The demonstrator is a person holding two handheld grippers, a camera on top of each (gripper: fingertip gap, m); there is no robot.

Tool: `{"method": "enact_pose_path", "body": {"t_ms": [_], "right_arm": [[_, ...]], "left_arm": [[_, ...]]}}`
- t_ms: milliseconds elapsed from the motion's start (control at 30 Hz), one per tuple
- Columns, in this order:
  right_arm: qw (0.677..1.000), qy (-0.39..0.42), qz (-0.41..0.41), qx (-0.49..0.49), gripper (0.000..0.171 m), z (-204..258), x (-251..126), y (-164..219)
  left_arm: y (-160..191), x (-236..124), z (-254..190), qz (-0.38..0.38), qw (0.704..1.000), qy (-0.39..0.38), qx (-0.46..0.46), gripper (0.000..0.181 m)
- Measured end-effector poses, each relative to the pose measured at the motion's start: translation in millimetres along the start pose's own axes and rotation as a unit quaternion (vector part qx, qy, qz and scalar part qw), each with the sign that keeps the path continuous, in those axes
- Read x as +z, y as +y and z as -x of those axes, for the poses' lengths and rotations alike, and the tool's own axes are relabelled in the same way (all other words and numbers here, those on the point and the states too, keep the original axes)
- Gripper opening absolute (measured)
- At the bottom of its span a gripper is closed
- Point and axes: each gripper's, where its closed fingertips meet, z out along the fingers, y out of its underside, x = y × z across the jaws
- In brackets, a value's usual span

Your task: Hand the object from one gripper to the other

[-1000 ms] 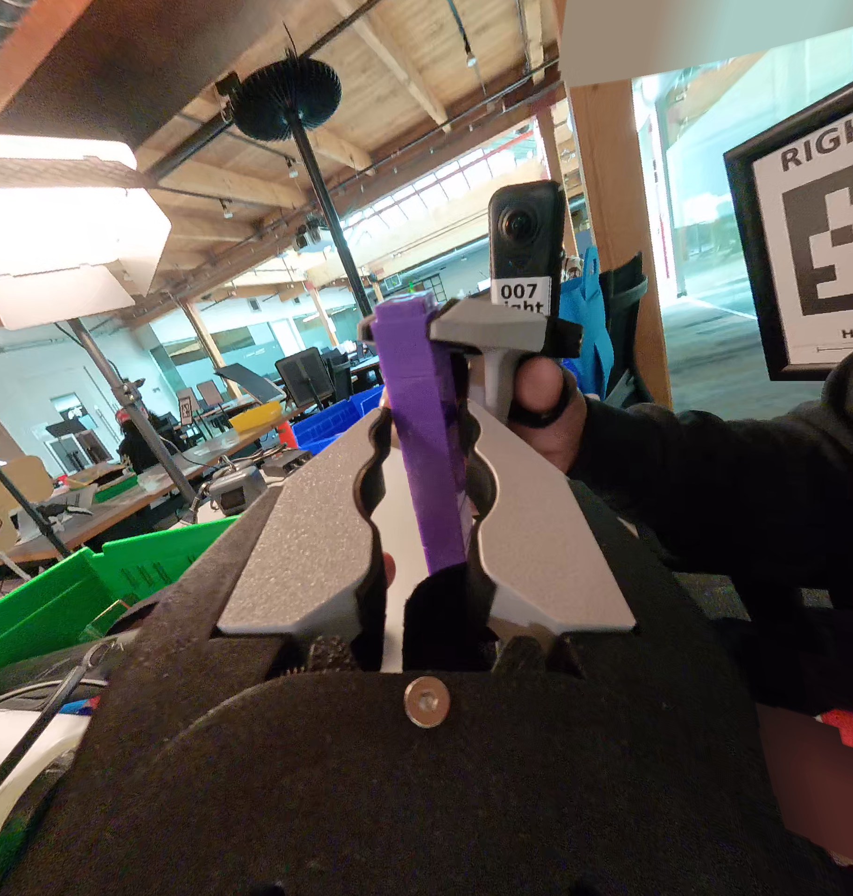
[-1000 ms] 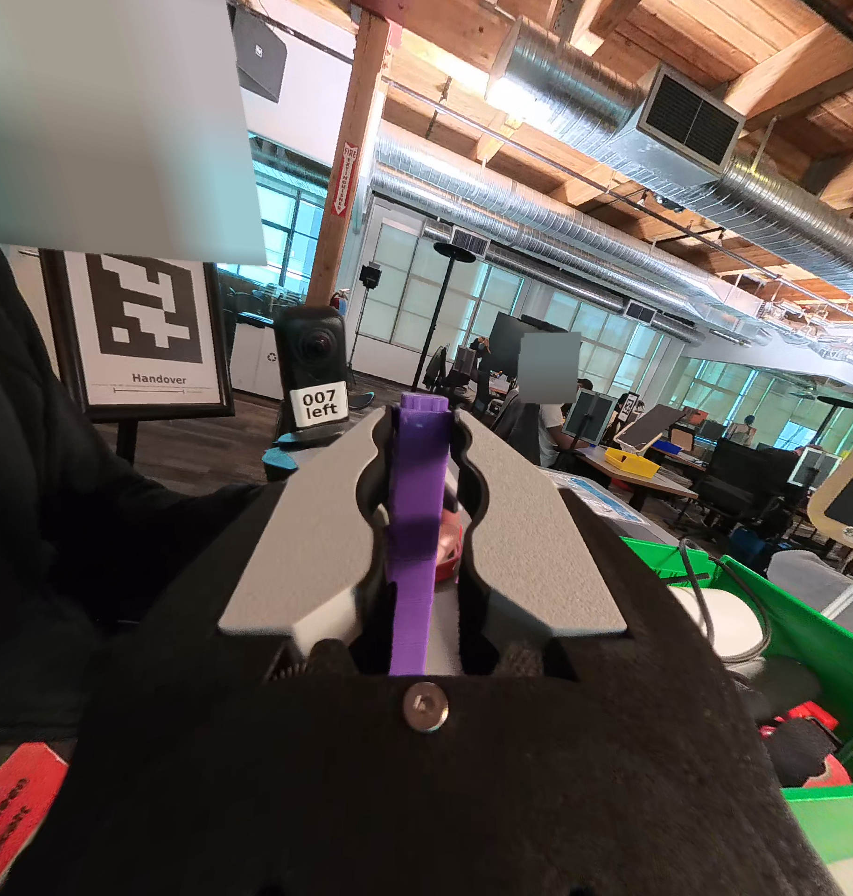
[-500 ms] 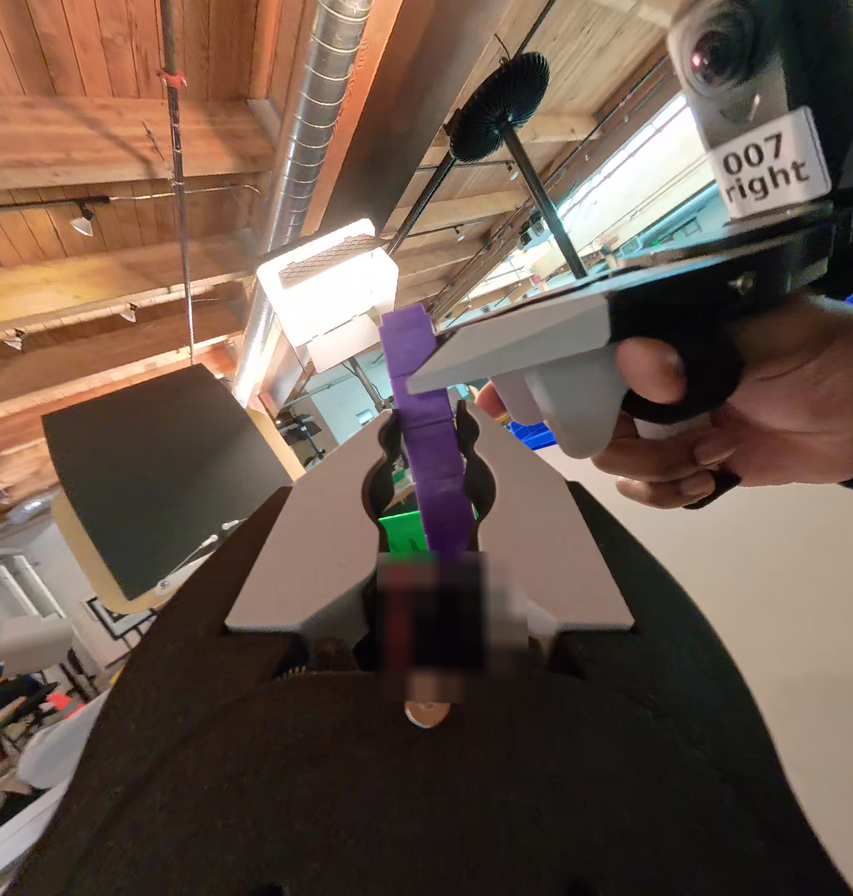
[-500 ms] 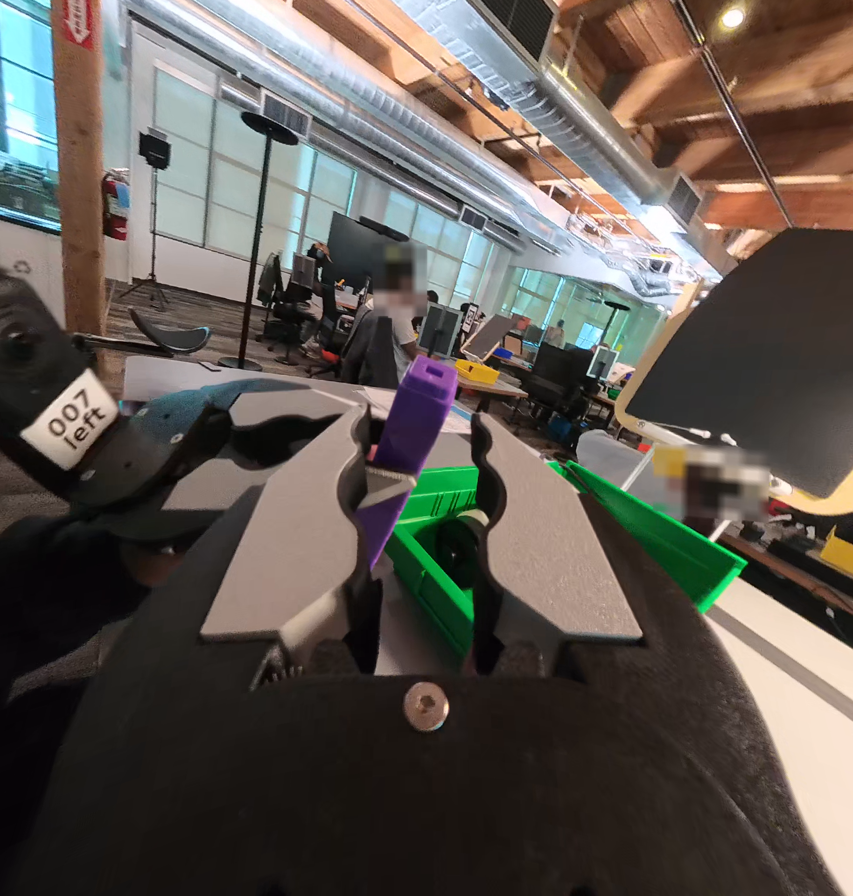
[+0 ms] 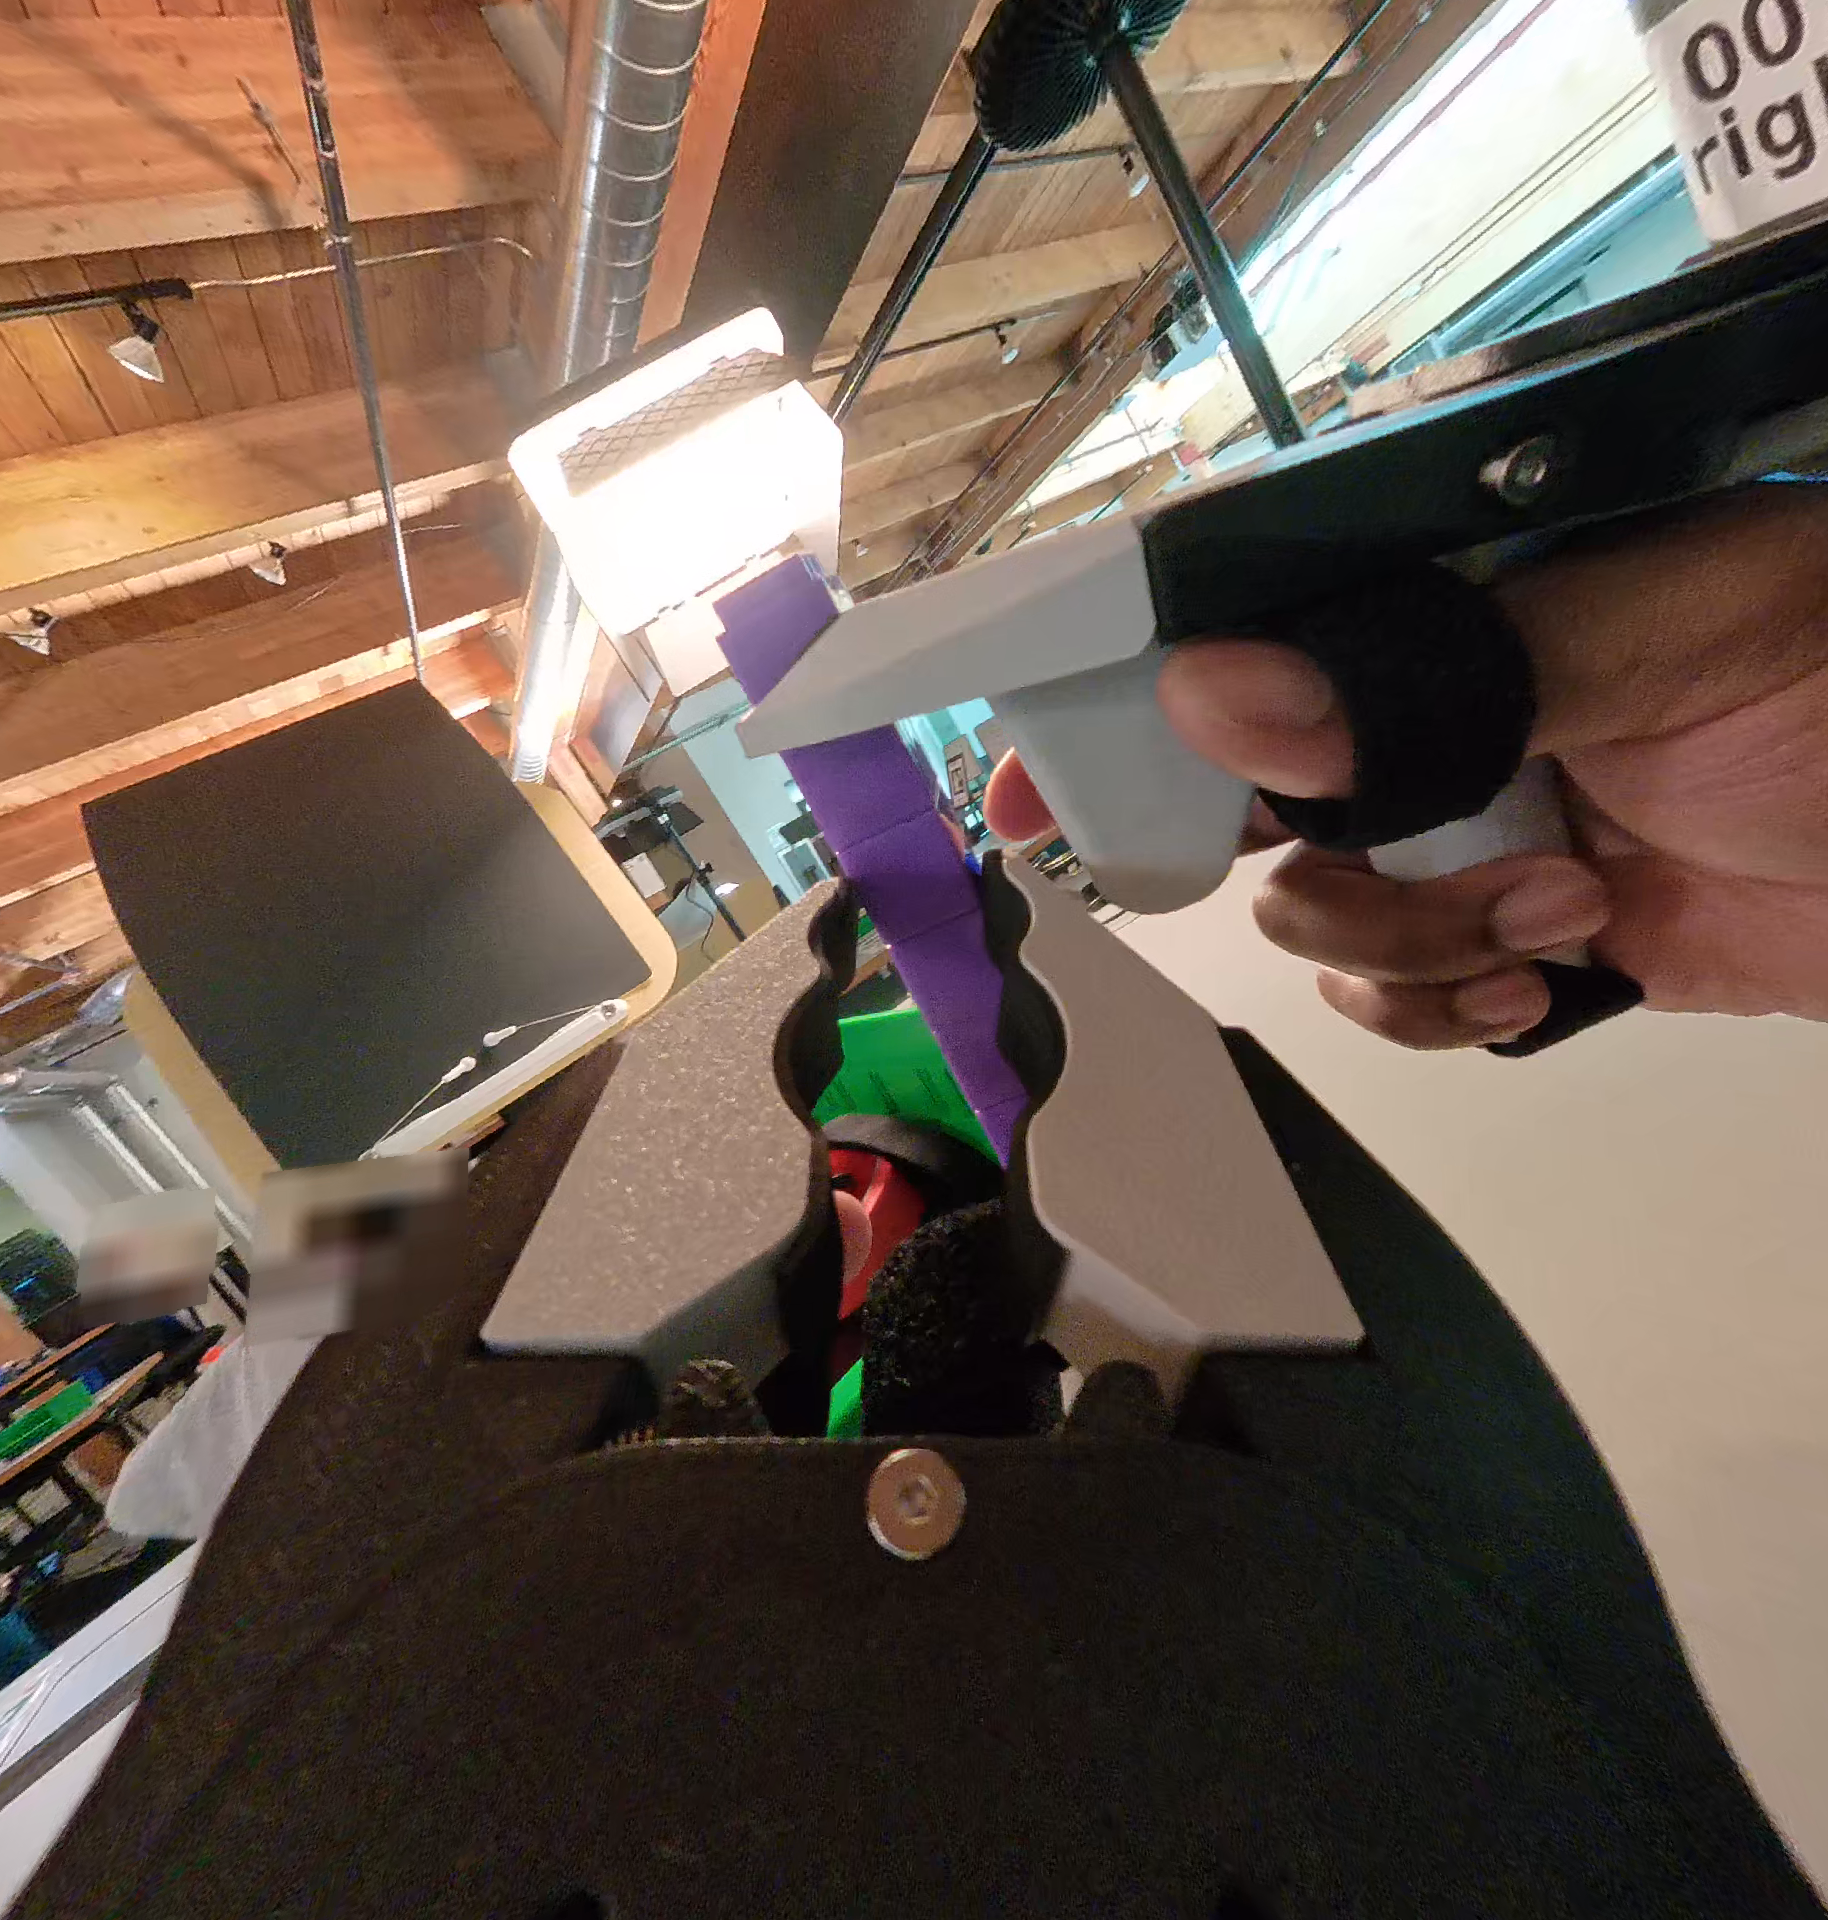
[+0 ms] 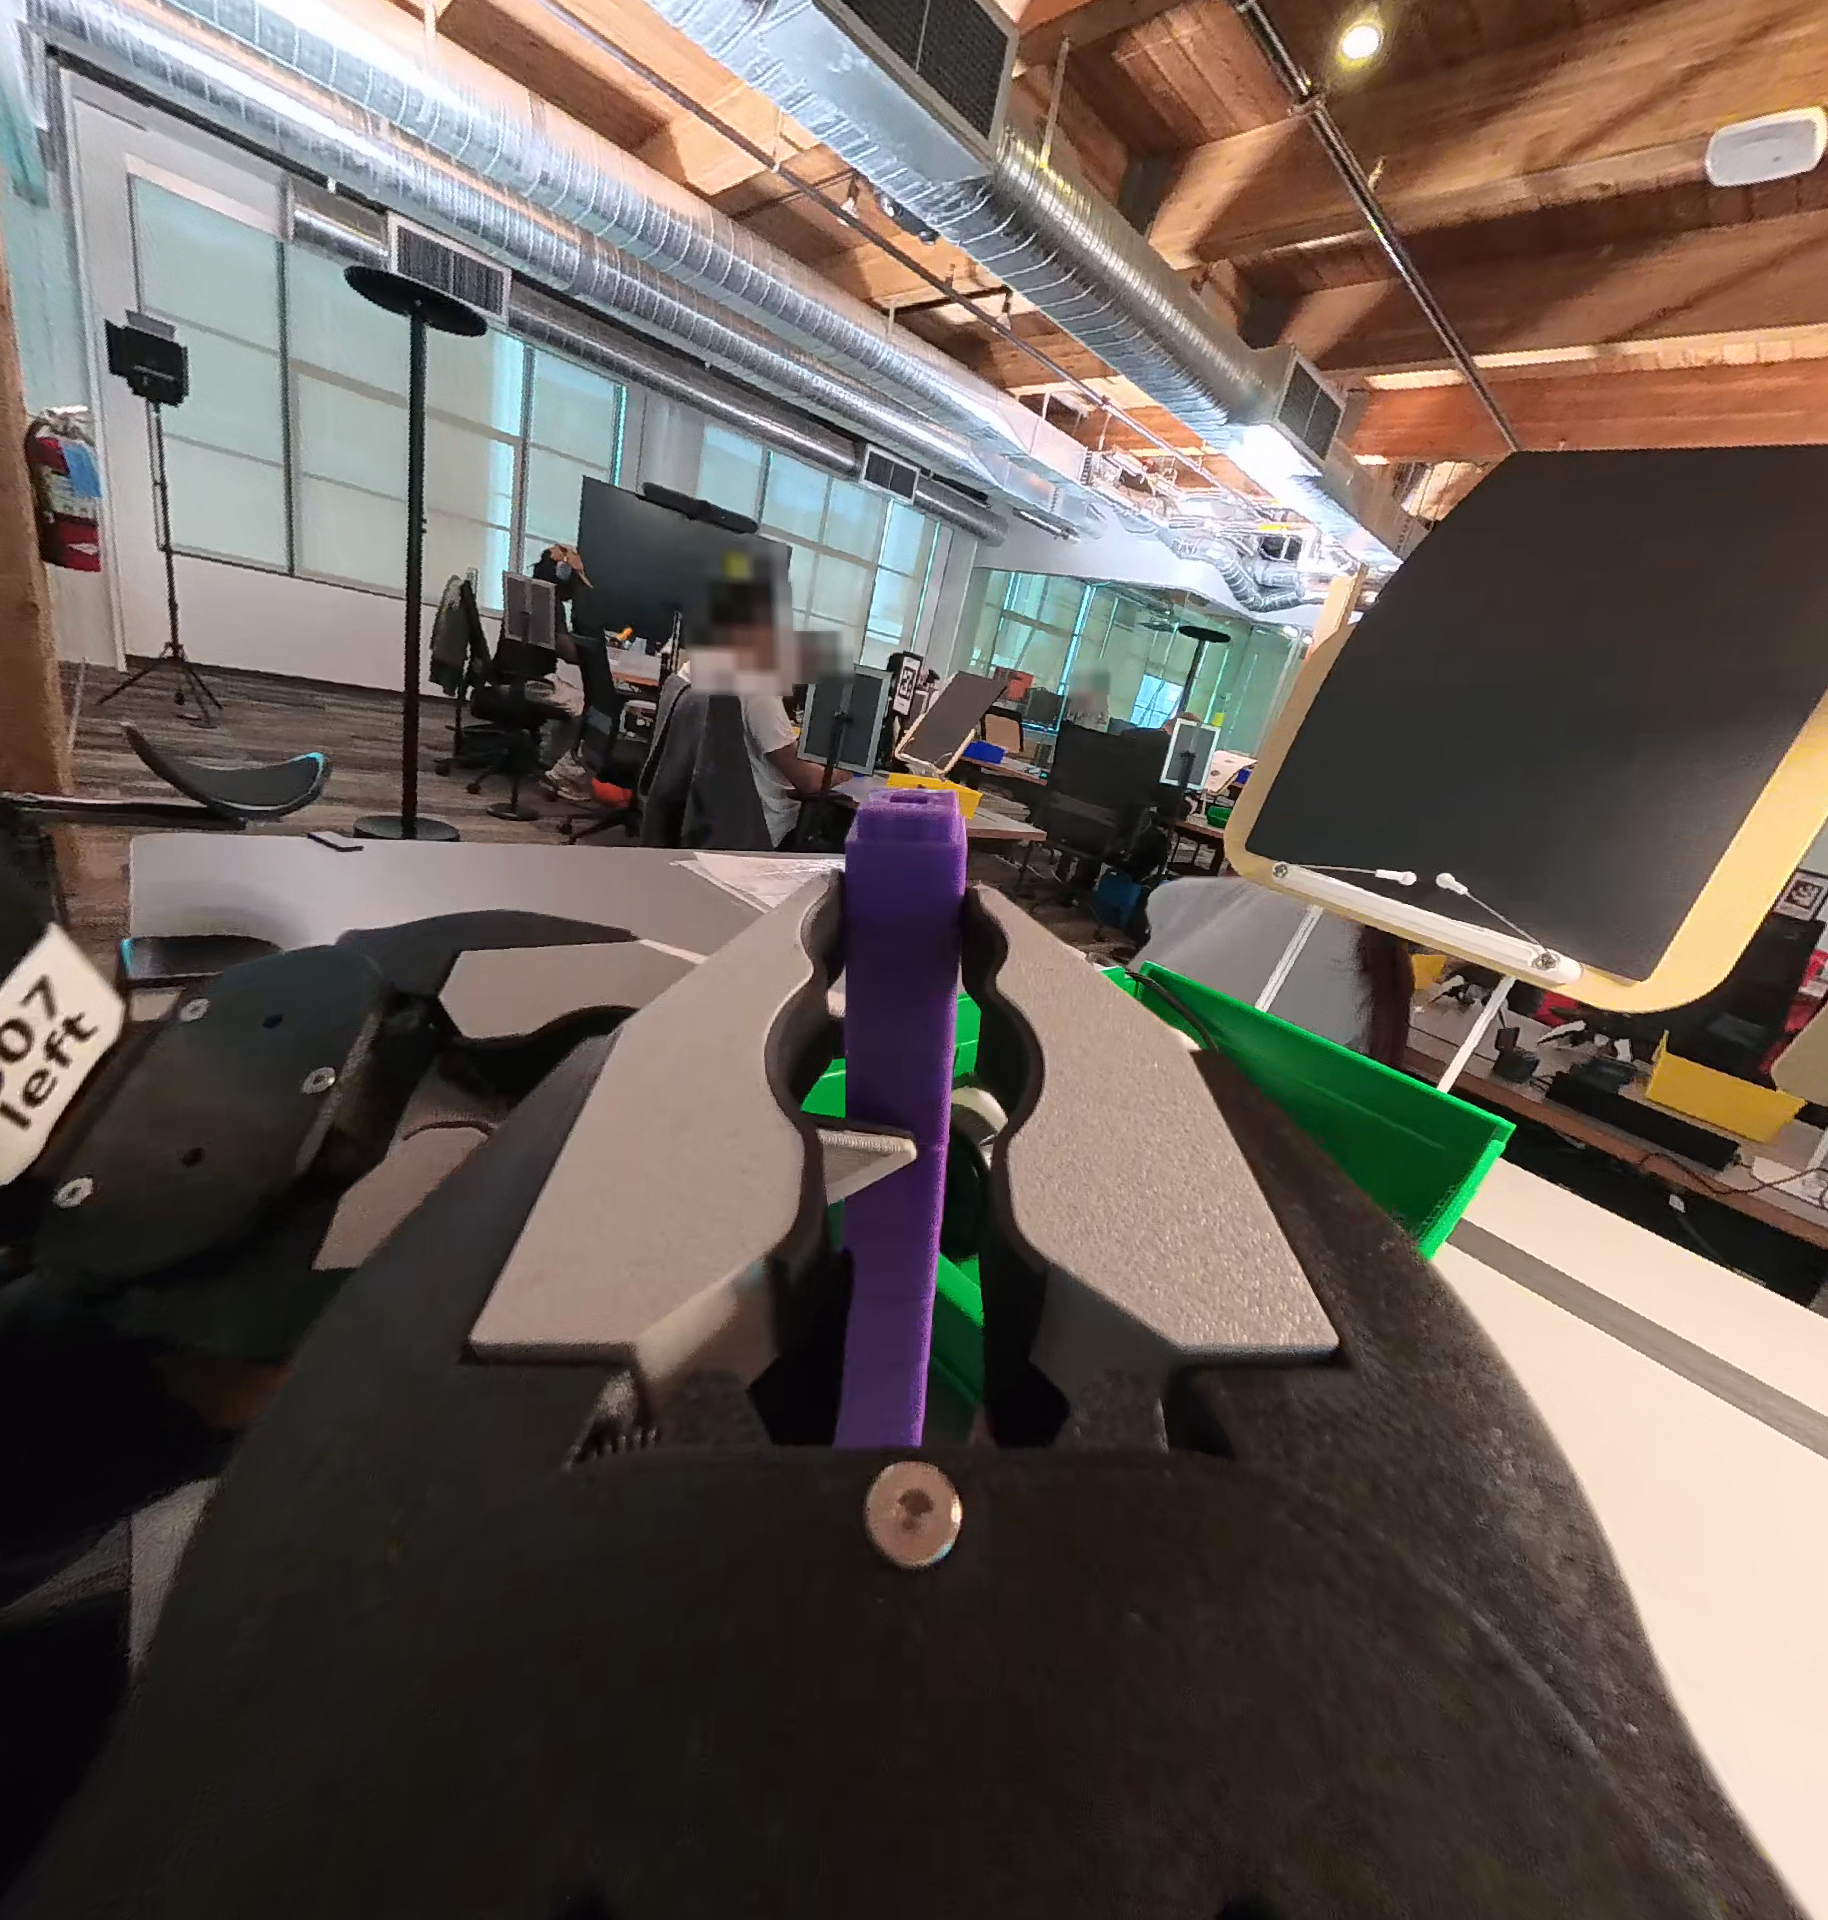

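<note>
While the purple bar stands almost upright in the middle of the right wrist view, the right gripper has its two grey fingers closed on it near the tips, and the bar's upper end rises a little above them. The lower end of the bar goes down to the black body of this gripper. One grey finger of the left gripper comes in from the left side and touches the bar lower down.

In the left wrist view, the same bar leans to the upper left and passes between the fingers of the left gripper. These fingers stand narrow; the bar lies against the right one and there is a small gap on the left side, so I cannot tell if they press it. The right gripper reaches in from the right and covers the top of the bar, and a hand holds its handle.

A green bin sits on the white counter behind the grippers. A black board with a pale rim stands above the counter at the right.
</note>
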Motion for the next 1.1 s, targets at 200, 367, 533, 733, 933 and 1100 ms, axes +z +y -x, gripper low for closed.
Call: {"method": "enact_pose_path", "body": {"t_ms": [200,367,533,733,933,1100], "right_arm": [[1.000,0.022,-0.009,0.012,0.022,-5.4,-0.5,-1.0],[0.999,0.020,-0.025,0.016,0.022,-4.3,-1.7,-5.9],[0.998,-0.026,0.048,0.040,0.038,3.3,5.6,19.6],[0.997,0.008,0.070,0.025,0.022,-7.2,5.8,28.3],[0.997,0.001,0.062,0.039,0.026,-7.2,4.5,24.3],[0.992,-0.022,0.124,0.028,0.022,-1.6,5.9,46.0]], "left_arm": [[5.5,3.9,-4.0,0.013,0.999,0.014,-0.049,0.029],[14.2,5.5,-7.5,0.039,0.998,0.026,-0.052,0.024],[9.5,2.0,4.7,0.025,0.998,-0.004,-0.049,0.022],[20.0,7.3,-1.6,0.051,0.997,0.006,-0.052,0.027],[32.6,7.6,2.7,0.087,0.996,-0.009,-0.030,0.021],[28.9,7.3,6.4,0.072,0.996,-0.013,-0.055,0.022]]}}
